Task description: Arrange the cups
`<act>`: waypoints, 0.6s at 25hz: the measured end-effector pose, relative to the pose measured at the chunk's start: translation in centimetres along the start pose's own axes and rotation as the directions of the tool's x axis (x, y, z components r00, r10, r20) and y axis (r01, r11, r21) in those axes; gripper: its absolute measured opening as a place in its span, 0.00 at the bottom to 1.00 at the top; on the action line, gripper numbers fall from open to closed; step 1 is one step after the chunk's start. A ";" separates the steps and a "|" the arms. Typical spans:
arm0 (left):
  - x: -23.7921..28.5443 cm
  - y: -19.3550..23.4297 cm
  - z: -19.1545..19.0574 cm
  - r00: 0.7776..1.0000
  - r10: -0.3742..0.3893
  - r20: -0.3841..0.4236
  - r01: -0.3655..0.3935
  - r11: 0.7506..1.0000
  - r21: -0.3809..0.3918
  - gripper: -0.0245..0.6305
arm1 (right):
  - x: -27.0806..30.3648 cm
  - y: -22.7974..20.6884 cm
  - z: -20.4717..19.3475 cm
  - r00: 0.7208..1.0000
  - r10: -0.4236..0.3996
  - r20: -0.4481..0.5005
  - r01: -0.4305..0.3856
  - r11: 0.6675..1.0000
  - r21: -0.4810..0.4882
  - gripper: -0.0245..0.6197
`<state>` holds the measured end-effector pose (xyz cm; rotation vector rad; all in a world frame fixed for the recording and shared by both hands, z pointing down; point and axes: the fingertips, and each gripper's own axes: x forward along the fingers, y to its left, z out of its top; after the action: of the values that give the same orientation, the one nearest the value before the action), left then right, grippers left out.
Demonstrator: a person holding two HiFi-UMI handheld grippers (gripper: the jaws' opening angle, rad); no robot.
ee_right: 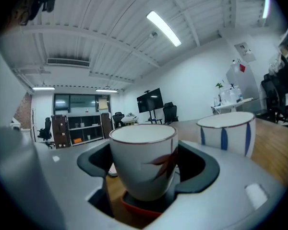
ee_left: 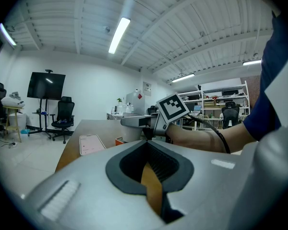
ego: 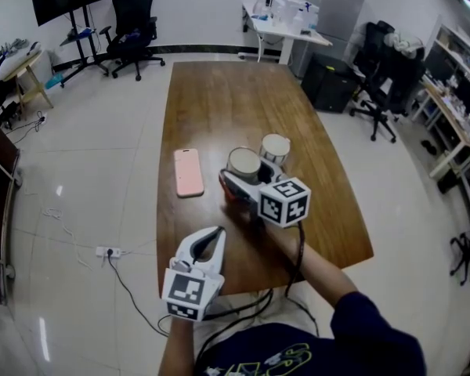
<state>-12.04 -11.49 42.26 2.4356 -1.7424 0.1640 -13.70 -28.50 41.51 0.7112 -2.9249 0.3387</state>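
A white cup with a red leaf mark (ee_right: 144, 162) stands between the jaws of my right gripper (ee_right: 144, 152), whose pads close on its sides. In the head view the same cup (ego: 243, 163) sits mid-table with the right gripper (ego: 245, 171) round it. Something red (ee_right: 139, 207) shows under the cup's base. A white cup with blue stripes (ego: 275, 147) stands just behind and to the right, close beside the first (ee_right: 226, 133). My left gripper (ego: 211, 237) hovers at the table's near edge, shut and empty, pointing toward the right gripper (ee_left: 145, 142).
A pink phone (ego: 189, 172) lies flat on the wooden table (ego: 219, 100), left of the cups. Office chairs, desks and a screen on a stand ring the room. A power strip and cables lie on the floor at the left.
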 end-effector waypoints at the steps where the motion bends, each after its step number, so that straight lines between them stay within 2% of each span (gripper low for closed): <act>1: 0.0 0.1 0.0 1.000 0.001 0.001 -0.001 1.000 0.000 0.04 | 0.2 0.1 -0.1 1.000 -0.005 -0.006 0.004 1.000 -0.025 0.64; 6: -0.1 0.0 -0.1 1.000 0.000 -0.001 0.000 1.000 0.007 0.04 | 0.8 0.5 -0.3 0.998 -0.056 -0.028 0.053 0.993 -0.107 0.64; 10: -0.1 0.0 0.1 1.000 0.008 0.004 -0.008 1.000 -0.028 0.04 | 1.0 0.3 0.1 0.994 -0.103 -0.044 0.095 0.983 -0.155 0.64; 15: 0.0 0.1 0.0 1.000 0.004 0.001 -0.004 1.000 -0.015 0.04 | 1.2 -0.4 -0.6 0.994 -0.087 -0.061 0.078 0.987 -0.141 0.64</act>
<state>-12.10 -11.48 42.27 2.4223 -1.7427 0.1502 -14.55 -29.25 42.39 0.7815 -2.8128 0.1464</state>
